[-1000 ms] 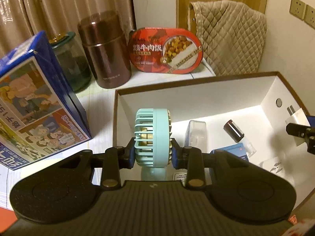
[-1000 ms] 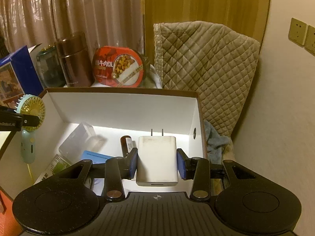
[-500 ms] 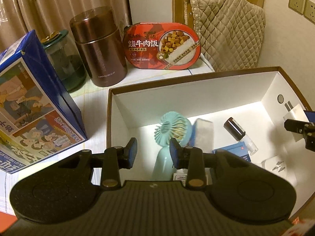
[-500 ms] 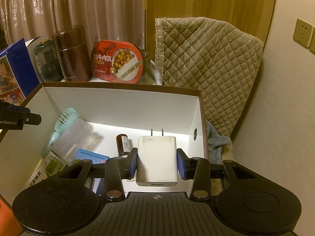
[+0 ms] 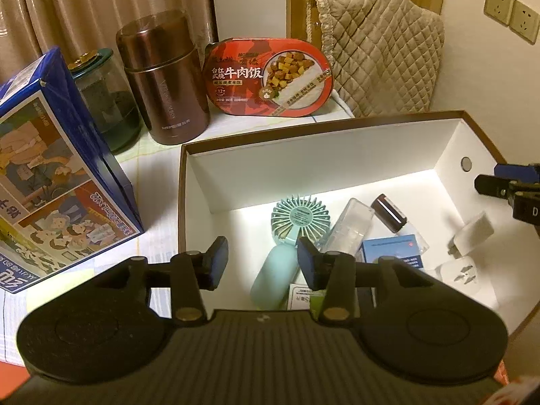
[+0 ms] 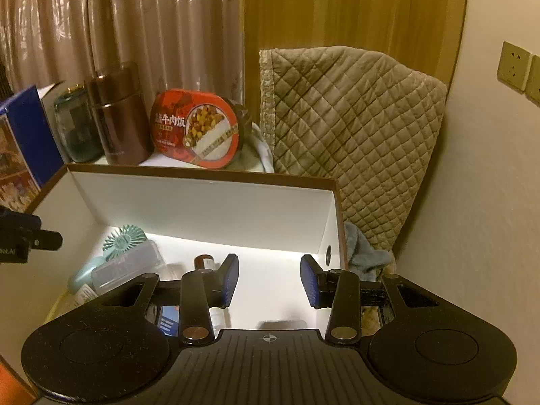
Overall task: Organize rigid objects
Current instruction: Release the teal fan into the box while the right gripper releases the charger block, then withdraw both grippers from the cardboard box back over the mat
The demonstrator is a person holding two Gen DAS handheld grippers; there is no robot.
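A mint green handheld fan [image 5: 297,219] lies flat on the floor of the white box [image 5: 184,202], head toward the far wall. My left gripper [image 5: 263,263] hovers above its handle; the jaws are opening and nothing is between them. A white plug charger [image 5: 472,236] lies tilted at the box's right end, below my right gripper [image 5: 506,192]. In the right wrist view my right gripper [image 6: 270,281] stands open and empty over the box [image 6: 202,172], and the fan [image 6: 125,239] shows at the left.
The box also holds a clear plastic case [image 5: 351,229], a brown-capped bottle [image 5: 388,212], a blue card box [image 5: 393,253] and a white adapter [image 5: 465,270]. Behind it stand a blue printed carton [image 5: 60,175], a glass jar [image 5: 104,94], a brown flask [image 5: 165,81] and a red meal box [image 5: 270,77].
The left gripper let go of the fan, which dropped and now lies in the box. The charger left the right gripper's jaws and now lies at the box's right end.
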